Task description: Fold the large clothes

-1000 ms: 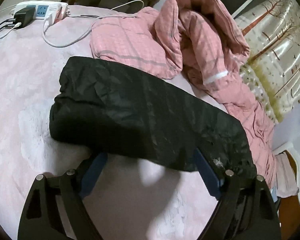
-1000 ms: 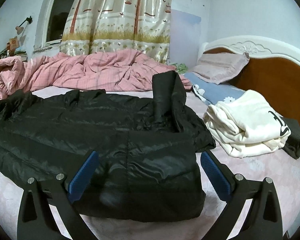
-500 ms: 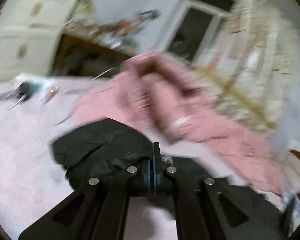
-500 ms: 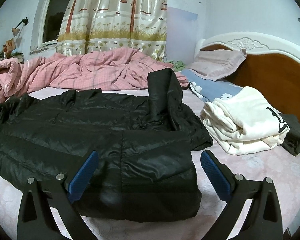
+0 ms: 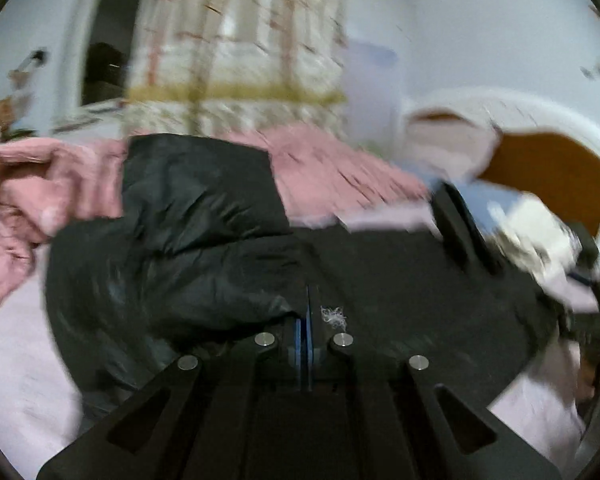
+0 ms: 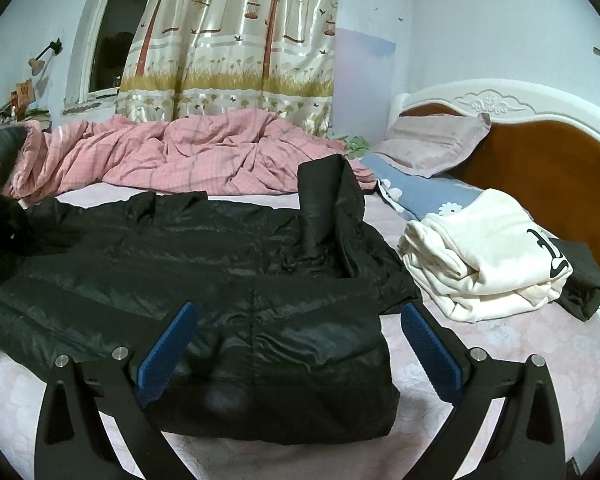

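Since a second ago the left hand-held gripper point(image 5: 307, 322) has gone from open at the hem to pinched shut on a fold of the black shiny quilted down jacket point(image 6: 204, 276), and its view has swung from the foot of the bed up toward the headboard; the right view has barely shifted. The jacket lies spread across the pale pink bed sheet point(image 6: 480, 364), one sleeve or collar part standing up near its middle, its left end bunched and lifted where the left hand-held gripper holds it.

I judge the jacket light, puffy and very soft, with a slick shell that could slide out of a shallow pinch. A deep bite through a seam or the hem should hold best, and the near bottom hem lies right between the jaws of the right hand-held gripper point(image 6: 296, 344), which are wide apart and hold nothing.

Count: one black jacket being folded, two hand-held grippers, one folded cream garment with black print point(image 6: 484, 256) just beside it with a dark piece under its far edge, one crumpled pink checked duvet point(image 6: 188, 160) behind, and two pillows at the wooden headboard point(image 6: 540, 156).
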Motion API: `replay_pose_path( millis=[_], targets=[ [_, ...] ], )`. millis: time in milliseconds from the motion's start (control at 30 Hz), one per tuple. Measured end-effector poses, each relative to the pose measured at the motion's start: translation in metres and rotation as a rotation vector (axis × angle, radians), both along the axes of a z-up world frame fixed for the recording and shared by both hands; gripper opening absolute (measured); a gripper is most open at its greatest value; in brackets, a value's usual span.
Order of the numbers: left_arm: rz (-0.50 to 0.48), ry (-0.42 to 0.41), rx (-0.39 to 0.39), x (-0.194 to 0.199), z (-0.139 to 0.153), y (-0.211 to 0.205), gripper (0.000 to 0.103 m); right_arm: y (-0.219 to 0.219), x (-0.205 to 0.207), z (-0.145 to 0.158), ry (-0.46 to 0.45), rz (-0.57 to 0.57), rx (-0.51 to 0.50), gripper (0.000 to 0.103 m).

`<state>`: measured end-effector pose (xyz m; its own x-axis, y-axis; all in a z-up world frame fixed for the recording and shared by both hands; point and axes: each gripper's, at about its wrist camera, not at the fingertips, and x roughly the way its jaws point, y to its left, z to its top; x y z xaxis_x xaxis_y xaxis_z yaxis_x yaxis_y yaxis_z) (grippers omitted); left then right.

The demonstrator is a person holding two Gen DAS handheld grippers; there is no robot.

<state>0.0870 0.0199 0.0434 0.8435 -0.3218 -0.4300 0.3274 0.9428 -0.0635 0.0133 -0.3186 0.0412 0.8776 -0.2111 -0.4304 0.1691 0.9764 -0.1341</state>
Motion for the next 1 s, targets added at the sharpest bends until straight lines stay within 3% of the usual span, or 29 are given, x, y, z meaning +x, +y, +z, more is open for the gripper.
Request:
replay_pose_path(
  millis=[167, 267, 367, 400, 433, 533, 667, 833, 933, 1000],
  targets=[
    [-0.101, 0.093, 0.068, -0.003, -0.028, -0.044, 0.001, -0.005, -0.001, 0.003, -0.008, -0.007, 0.022, 0.103],
    [-0.136, 0.120, 0.068, -0.010, -0.036, -0.055, 0.002, -0.008, -0.001, 0.004, -0.006, -0.008, 0.043, 0.103],
    [-0.156, 0.100, 0.062, -0.021, -0.033, -0.060, 0.040, -0.009, -0.002, 0.005, -0.011, 0.000, 0.063, 0.103],
    [-0.150, 0.073, 0.051, -0.029, -0.027, -0.058, 0.059, -0.009, -0.003, 0.005, -0.015, 0.001, 0.065, 0.103],
    [-0.139, 0.046, 0.047, -0.037, -0.022, -0.056, 0.067, -0.008, -0.003, 0.005, -0.017, 0.002, 0.066, 0.103],
    [-0.123, 0.015, 0.014, -0.059, -0.008, -0.043, 0.067, -0.005, -0.004, 0.007, -0.024, 0.012, 0.063, 0.103],
    [0.022, -0.012, -0.018, -0.074, 0.006, -0.002, 0.069, 0.009, -0.005, 0.011, -0.018, 0.053, 0.078, 0.103],
    [0.265, -0.051, 0.054, -0.044, 0.013, 0.054, 0.070, 0.048, 0.011, 0.029, 0.031, 0.215, 0.188, 0.103],
    [0.374, -0.001, 0.014, -0.016, 0.009, 0.093, 0.070, 0.094, 0.031, 0.043, 0.086, 0.356, 0.205, 0.098],
    [0.426, 0.059, -0.056, -0.004, 0.003, 0.118, 0.070, 0.131, 0.047, 0.048, 0.116, 0.444, 0.191, 0.095]
  ],
)
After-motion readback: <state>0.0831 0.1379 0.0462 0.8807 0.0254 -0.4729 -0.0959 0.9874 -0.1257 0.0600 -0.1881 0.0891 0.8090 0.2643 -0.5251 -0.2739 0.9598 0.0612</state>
